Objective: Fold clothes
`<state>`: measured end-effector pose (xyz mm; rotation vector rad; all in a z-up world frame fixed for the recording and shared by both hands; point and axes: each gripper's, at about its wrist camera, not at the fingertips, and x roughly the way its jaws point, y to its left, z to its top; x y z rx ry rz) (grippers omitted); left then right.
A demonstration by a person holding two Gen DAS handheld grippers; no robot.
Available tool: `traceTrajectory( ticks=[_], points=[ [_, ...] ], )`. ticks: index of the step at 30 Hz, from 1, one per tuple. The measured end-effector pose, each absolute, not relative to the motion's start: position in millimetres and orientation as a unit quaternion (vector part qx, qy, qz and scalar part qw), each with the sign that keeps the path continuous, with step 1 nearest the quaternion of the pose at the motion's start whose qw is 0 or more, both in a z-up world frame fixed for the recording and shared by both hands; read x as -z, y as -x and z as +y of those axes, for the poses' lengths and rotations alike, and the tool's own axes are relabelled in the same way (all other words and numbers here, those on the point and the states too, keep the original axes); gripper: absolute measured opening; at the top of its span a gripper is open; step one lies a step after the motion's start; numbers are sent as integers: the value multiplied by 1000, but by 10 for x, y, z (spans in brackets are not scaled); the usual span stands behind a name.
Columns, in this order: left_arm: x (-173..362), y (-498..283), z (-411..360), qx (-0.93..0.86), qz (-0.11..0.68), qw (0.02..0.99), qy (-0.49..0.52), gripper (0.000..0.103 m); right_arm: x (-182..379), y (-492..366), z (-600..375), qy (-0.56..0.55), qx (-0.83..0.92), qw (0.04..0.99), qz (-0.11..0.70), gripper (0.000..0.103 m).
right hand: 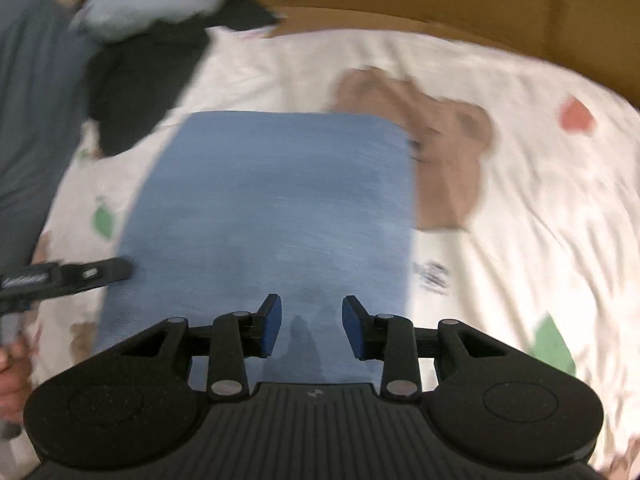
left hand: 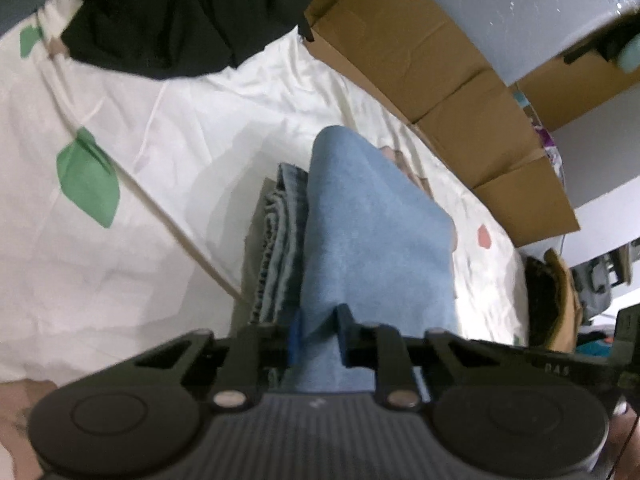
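Observation:
A light-blue denim garment [right hand: 272, 208] lies folded into a rectangle on the cream bedsheet [right hand: 540, 208]. In the left wrist view the top layer of the blue garment [left hand: 372, 232] is lifted off the folded layers [left hand: 280, 248] beneath it, and my left gripper [left hand: 318, 334] is shut on its near edge. My right gripper [right hand: 311, 326] hovers open over the near end of the garment, nothing between its blue pads [right hand: 272, 326]. The left gripper [right hand: 100, 272] also shows at the garment's left edge in the right wrist view.
Dark clothes [left hand: 180, 16] lie heaped at the far end of the bed, with grey ones [right hand: 36, 92] beside them. Cardboard boxes [left hand: 460, 92] line the bed's right side. The sheet [left hand: 120, 240] carries green leaf and brown bear prints. A hand [right hand: 12, 380] holds the left tool.

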<state>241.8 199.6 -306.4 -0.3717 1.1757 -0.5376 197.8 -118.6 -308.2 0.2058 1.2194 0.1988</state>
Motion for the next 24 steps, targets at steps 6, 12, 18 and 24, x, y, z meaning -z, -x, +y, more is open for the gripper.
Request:
traceTrajectory(
  ticks=[6,12,18,24],
  points=[
    [2970,-2271,2013,239,539,792,161,7,3243,-1966,-1506,-135,-62,801,579,41],
    [3054,-2211,2077,225,546,792,154,7,3299,-2019,-1588,-159,-69,807,564,41],
    [3093,-2335,2084,227,559,786,136,13,3421,-2164,-1530,-153,-102,823,537,39],
    [2778,-2443,1995,243,526,809,97,19,3442,-2234,-1555,-147,-109,839,513,39]
  ],
)
